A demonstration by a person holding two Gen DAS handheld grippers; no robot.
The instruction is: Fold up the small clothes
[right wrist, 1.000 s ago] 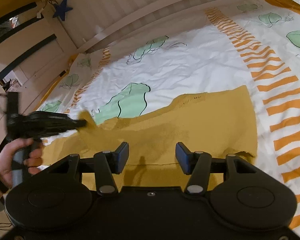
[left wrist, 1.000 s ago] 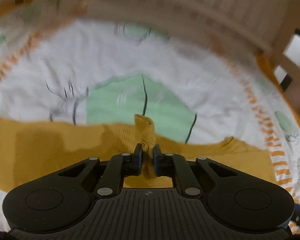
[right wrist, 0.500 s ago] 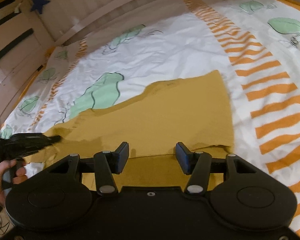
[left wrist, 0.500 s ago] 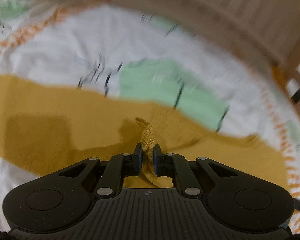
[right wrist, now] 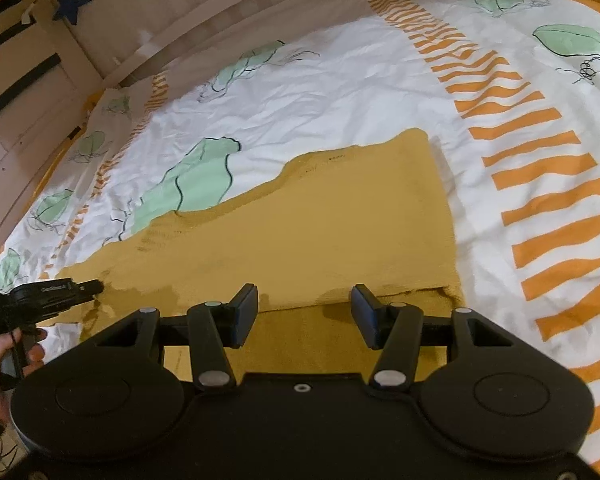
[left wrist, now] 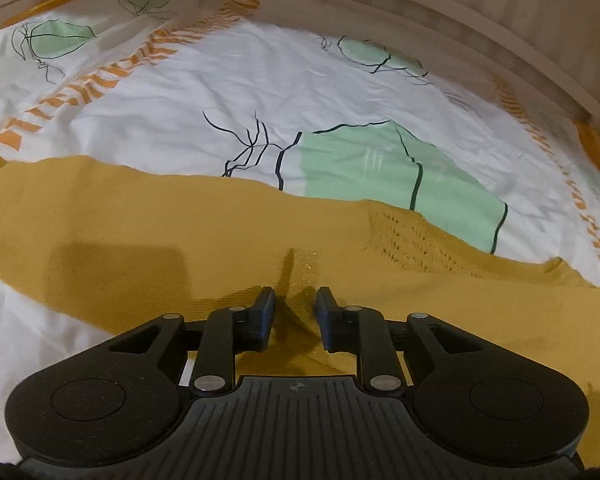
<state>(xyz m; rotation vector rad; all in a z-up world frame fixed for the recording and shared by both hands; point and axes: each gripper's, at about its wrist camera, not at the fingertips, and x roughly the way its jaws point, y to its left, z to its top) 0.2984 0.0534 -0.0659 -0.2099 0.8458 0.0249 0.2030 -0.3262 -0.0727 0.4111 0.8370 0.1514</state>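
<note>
Across the near part of the duvet (right wrist: 340, 92) lies the mustard garment (right wrist: 340, 220), folded flat; left gripper (left wrist: 295, 306) jaws opening, a fabric ridge between them unpinched; right gripper (right wrist: 304, 312) jaws apart, empty, above its near fold edge

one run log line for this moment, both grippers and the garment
left gripper: jaws opening, fabric ridge between, pads off | right gripper: open, empty, over folded edge | mustard garment: flat on patterned duvet

Mustard knit garment (right wrist: 340, 220), apparently folded flat
</note>
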